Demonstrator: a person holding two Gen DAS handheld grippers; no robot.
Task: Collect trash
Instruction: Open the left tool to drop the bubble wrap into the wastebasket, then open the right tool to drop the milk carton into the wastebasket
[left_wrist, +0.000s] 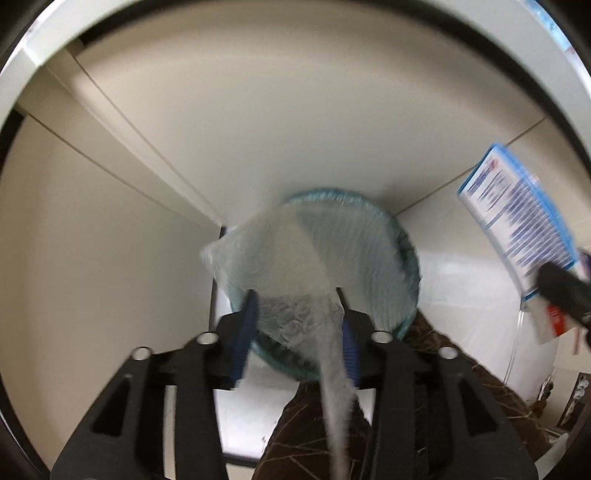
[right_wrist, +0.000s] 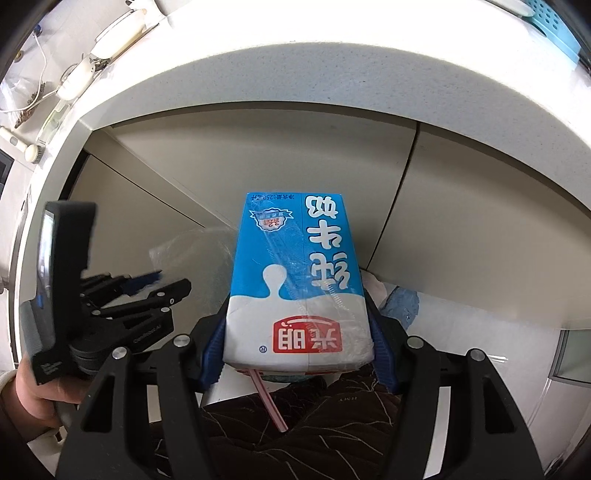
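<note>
The left tongs (left_wrist: 297, 332) point straight down over a round trash bin (left_wrist: 402, 254) lined with a blue-green bag. Their blue pads (left_wrist: 245, 332) stand partly apart, and a crinkly clear plastic wrapper (left_wrist: 280, 258) hangs between them over the bin; it is blurry, so I cannot tell if a pad touches it. The right tongs (right_wrist: 297, 343) squeeze a blue and white milk carton (right_wrist: 295, 280), with a pink straw (right_wrist: 267, 400) sticking out, near the bin.
</note>
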